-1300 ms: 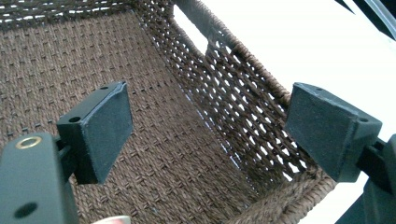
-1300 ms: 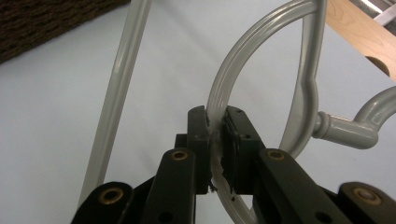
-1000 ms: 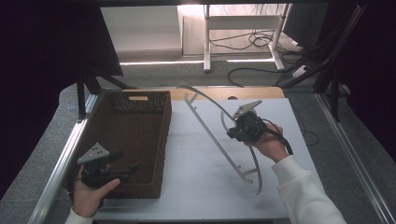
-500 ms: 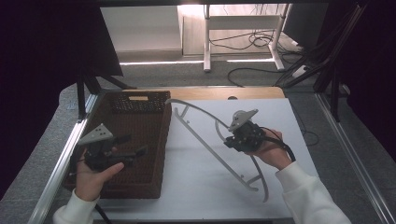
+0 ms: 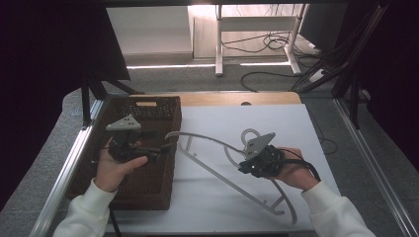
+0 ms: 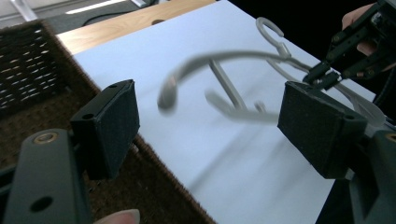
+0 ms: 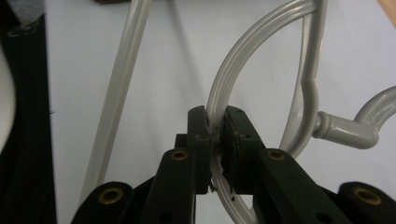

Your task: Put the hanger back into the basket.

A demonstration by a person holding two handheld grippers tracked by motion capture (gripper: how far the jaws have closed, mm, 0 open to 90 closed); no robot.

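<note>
Right gripper view: my right gripper (image 7: 215, 135) was clamped on one thin curved rail of the grey hanger (image 5: 217, 163), which lay partly lifted over the white table (image 5: 296, 128) beside the wicker basket (image 5: 148, 187). My left gripper (image 6: 205, 121) stood wide apart over the basket's rim. Risk noted: the narrow pinch could have let the hanger pivot or slip, and its far end could have snagged the rim.

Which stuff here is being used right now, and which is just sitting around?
In use:
- grey hanger, clamped by the right gripper
- left gripper, fingers open, facing the hanger
- brown basket beside it

Just around:
- white table
- floor cables
</note>
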